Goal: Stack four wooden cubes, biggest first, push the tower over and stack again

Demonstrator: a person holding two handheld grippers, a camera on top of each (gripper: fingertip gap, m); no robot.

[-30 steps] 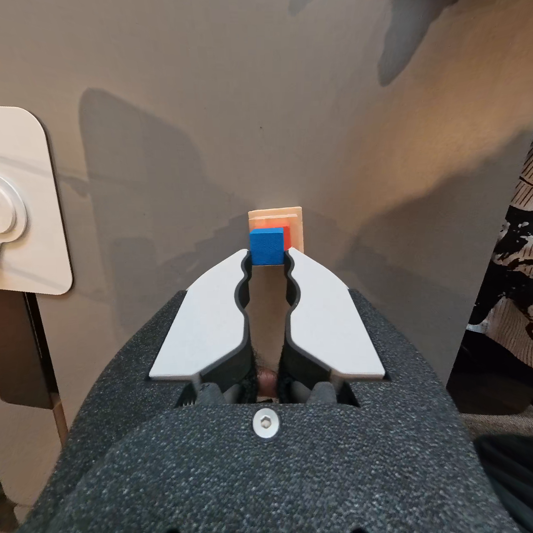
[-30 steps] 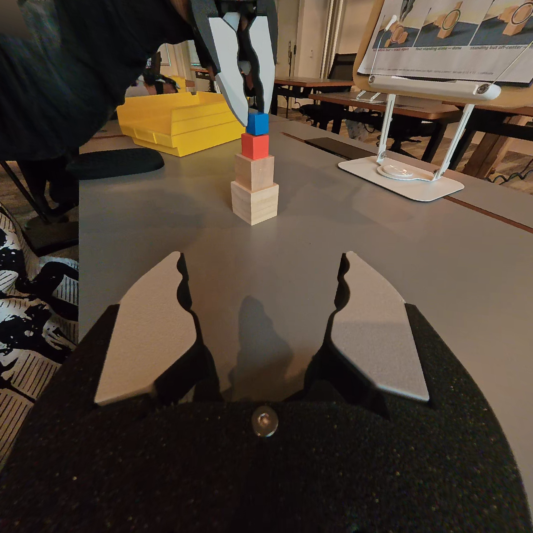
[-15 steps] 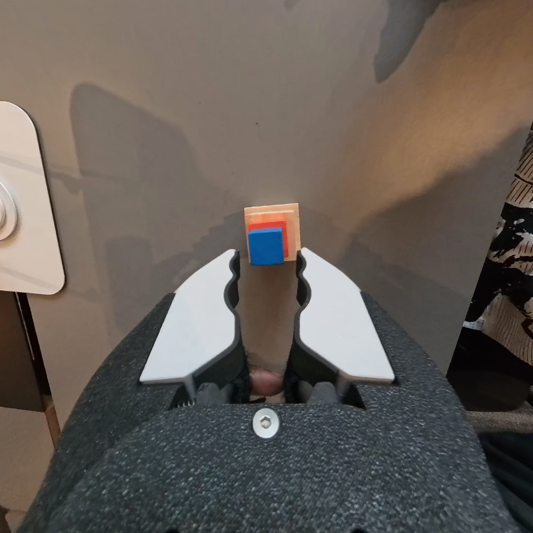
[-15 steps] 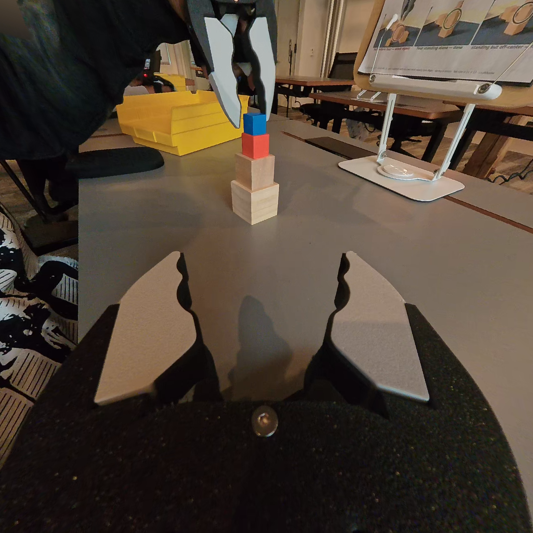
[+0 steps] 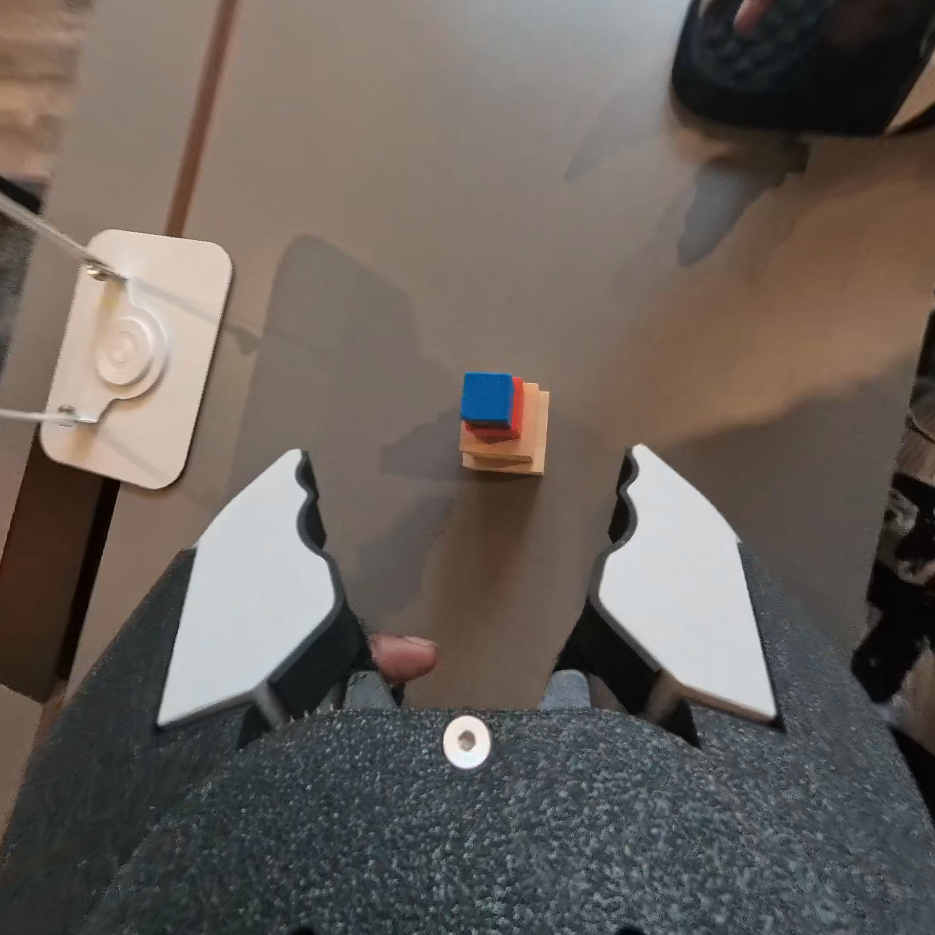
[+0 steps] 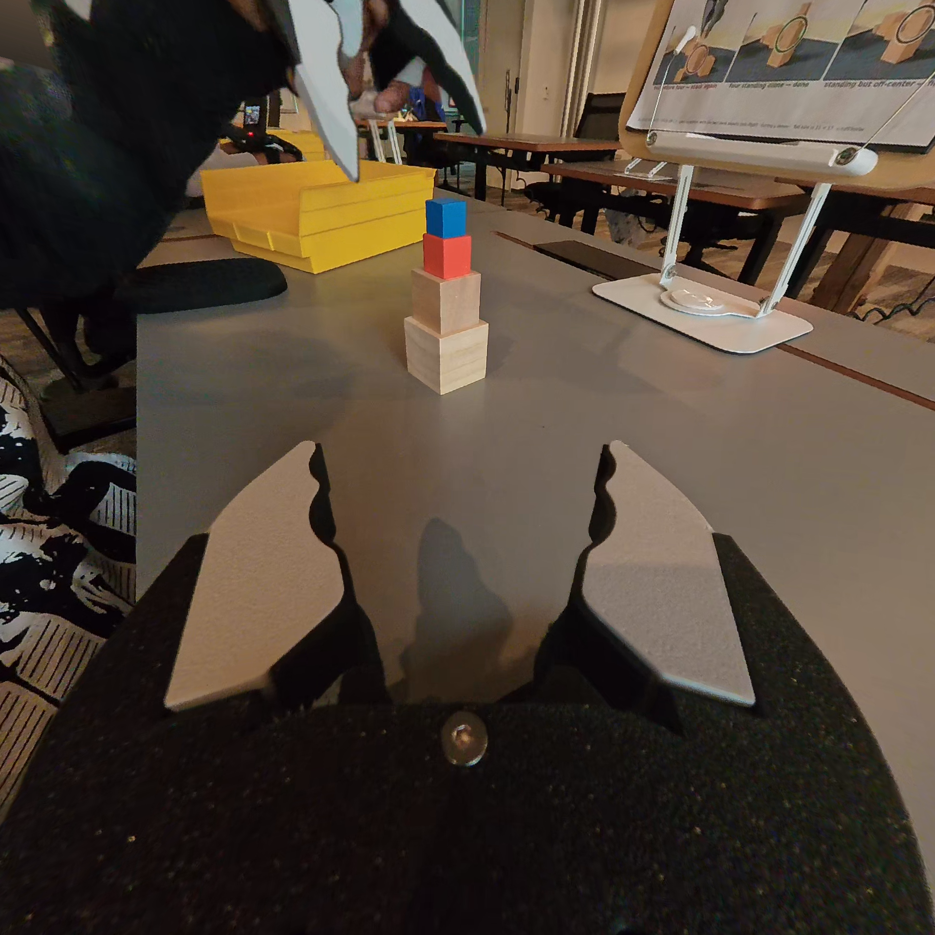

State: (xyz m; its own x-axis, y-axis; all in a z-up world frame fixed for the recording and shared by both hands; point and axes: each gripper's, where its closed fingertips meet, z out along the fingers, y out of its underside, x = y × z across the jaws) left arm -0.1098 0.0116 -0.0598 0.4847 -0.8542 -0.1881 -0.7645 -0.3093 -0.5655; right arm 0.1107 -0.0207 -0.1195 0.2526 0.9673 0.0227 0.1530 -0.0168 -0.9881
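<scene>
A tower of four cubes stands on the grey table [image 6: 632, 455]. From the bottom: a big plain wooden cube [image 6: 446, 358], a smaller plain wooden cube [image 6: 446, 300], a red cube [image 6: 447, 255] and a small blue cube [image 6: 445, 217] on top. From above, in the left wrist view, the blue cube [image 5: 485, 396] covers most of the red cube [image 5: 516, 415] and the wooden ones [image 5: 534, 445]. My left gripper [image 5: 465, 458] is open and empty, well above the tower; it also shows in the right wrist view [image 6: 417, 152]. My right gripper [image 6: 458, 448] is open and empty, low over the table in front of the tower.
A yellow bin [image 6: 324, 217] stands behind the tower. A white stand base [image 6: 708, 316] holding a picture sheet [image 6: 789, 66] is to the right; it also shows in the left wrist view [image 5: 136, 359]. A black pad [image 6: 202, 288] lies at the left table edge.
My left gripper let go of the blue cube on top of the tower, opened wide and rose clear above it. The right gripper has not moved.
</scene>
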